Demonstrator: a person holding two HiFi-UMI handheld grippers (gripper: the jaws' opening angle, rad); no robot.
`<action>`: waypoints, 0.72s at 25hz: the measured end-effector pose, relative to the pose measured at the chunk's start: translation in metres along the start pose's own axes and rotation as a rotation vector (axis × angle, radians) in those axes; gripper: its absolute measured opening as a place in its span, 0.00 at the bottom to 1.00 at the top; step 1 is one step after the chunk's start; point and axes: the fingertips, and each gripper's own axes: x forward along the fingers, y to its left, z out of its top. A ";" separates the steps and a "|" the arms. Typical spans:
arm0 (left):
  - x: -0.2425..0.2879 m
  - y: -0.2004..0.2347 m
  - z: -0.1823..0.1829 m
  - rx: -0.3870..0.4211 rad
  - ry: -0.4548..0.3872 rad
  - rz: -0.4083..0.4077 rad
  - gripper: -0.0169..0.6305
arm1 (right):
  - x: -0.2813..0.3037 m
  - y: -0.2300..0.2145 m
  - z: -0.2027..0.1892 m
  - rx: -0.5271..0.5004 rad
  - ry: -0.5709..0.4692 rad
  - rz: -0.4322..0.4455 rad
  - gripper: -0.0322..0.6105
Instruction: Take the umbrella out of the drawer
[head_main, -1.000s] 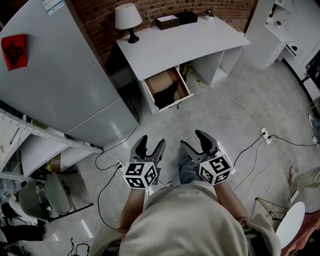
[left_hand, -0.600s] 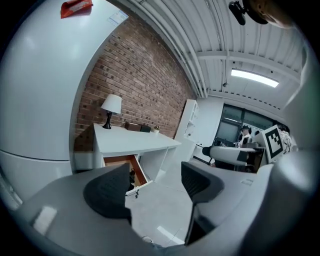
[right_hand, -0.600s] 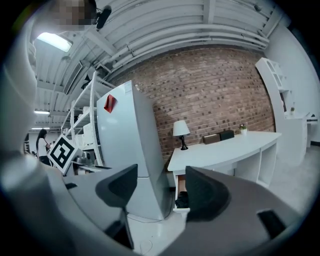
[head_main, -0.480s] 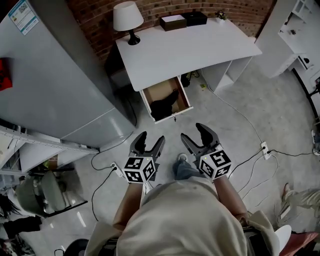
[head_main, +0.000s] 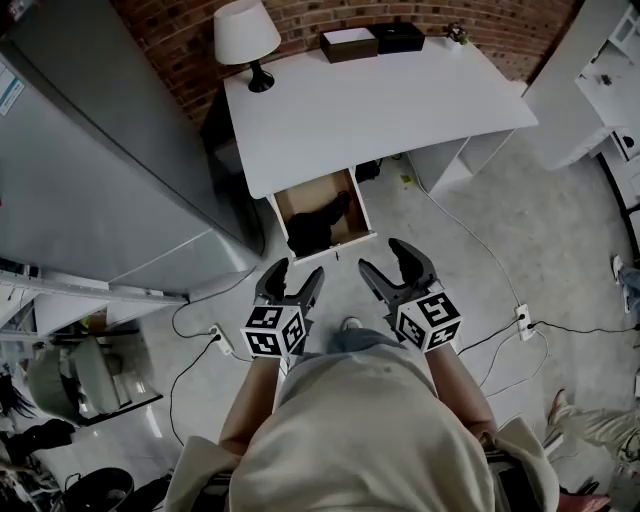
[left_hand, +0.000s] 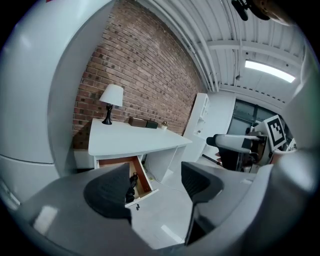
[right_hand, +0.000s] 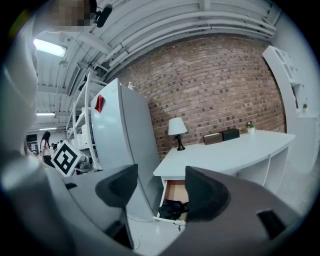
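Now the umbrella (head_main: 318, 222) lies in the open drawer (head_main: 325, 247) under the desk (head_main: 400, 95), ahead of both sets of jaws and apart from them, nearer than a second ago; left gripper (head_main: 295, 272) and right gripper (head_main: 385, 258) stand wide apart, holding nothing.

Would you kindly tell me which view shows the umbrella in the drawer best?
The head view: it looks down into the open drawer, so the whole dark umbrella shows. The right gripper view shows it from the front, partly behind the drawer front and a jaw. The left gripper view shows only a sliver beside a jaw.
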 end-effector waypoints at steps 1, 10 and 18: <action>0.007 -0.001 0.000 0.006 0.007 0.003 0.50 | 0.001 -0.006 0.001 0.002 0.002 0.004 0.50; 0.074 0.009 -0.016 0.079 0.113 -0.020 0.50 | 0.017 -0.037 -0.029 0.070 0.077 -0.013 0.49; 0.161 0.052 -0.052 0.086 0.287 -0.069 0.50 | 0.058 -0.074 -0.049 0.138 0.123 -0.088 0.49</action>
